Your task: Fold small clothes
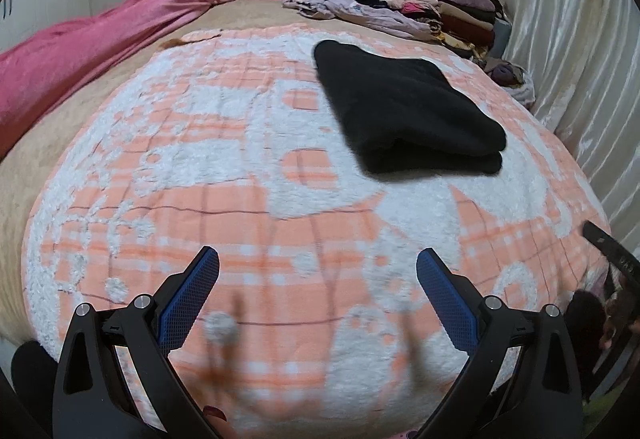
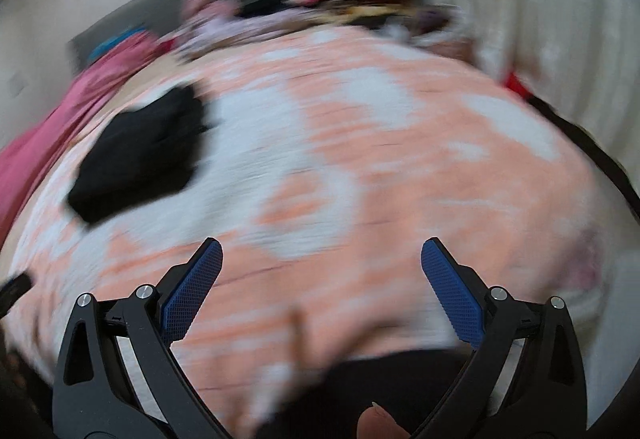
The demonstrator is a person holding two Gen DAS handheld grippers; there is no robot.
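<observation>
One black piece is folded; more wait.
Our left hand-held gripper (image 1: 318, 267) and right hand-held gripper (image 2: 322, 259) are wide and hold nothing; the black cloth (image 1: 404, 107) lies folded on the bed (image 1: 224, 167), loose clothes (image 1: 348, 7) at its far edge.

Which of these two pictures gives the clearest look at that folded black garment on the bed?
The left wrist view: the folded black garment lies sharp there, its stacked layers visible at the near edge. The right wrist view shows it only as a motion-blurred dark patch at left.

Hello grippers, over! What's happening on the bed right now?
Left gripper open, empty. Right gripper open, empty, view blurred. Black garment folded on the orange-and-white blanket, apart from both grippers. Nothing in the way.
</observation>
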